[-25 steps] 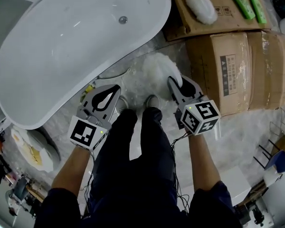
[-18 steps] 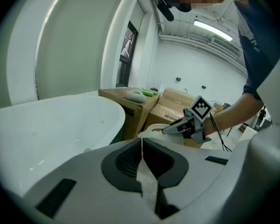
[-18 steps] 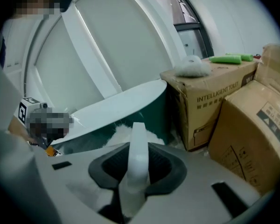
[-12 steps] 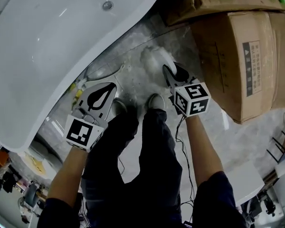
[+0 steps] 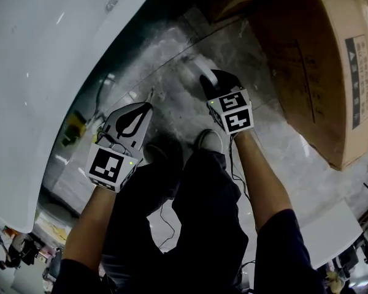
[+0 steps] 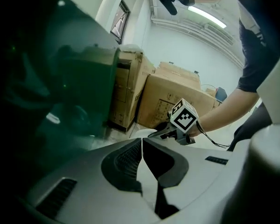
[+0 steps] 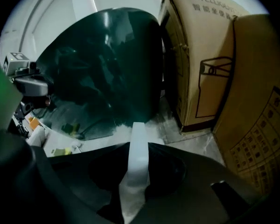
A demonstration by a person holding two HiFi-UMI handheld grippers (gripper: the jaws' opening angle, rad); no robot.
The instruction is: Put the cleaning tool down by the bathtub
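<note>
2 steps beside the tub (image 5: 49, 72): lower right gripper (image 5: 204, 78), clamped on the tool (image 7: 138, 141), to the floor (image 5: 172, 97), then release; hold closed, empty left gripper (image 5: 147, 107) clear.

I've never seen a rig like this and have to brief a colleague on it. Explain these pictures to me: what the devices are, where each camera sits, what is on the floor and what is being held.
There is no robot here. A person holds a two-jaw hand-held gripper in each hand. The head view comes from a camera on the person's head, looking steeply down at a marble floor between a white bathtub and a cardboard box. The other two views come from cameras that ride on each gripper and look along its jaws. The left hand-held gripper has its jaws together with nothing between them. The right hand-held gripper is clamped on the white strip-like handle of the cleaning tool. The tool's fluffy white end hangs low beside the tub. I cannot tell whether it touches the floor.
</note>
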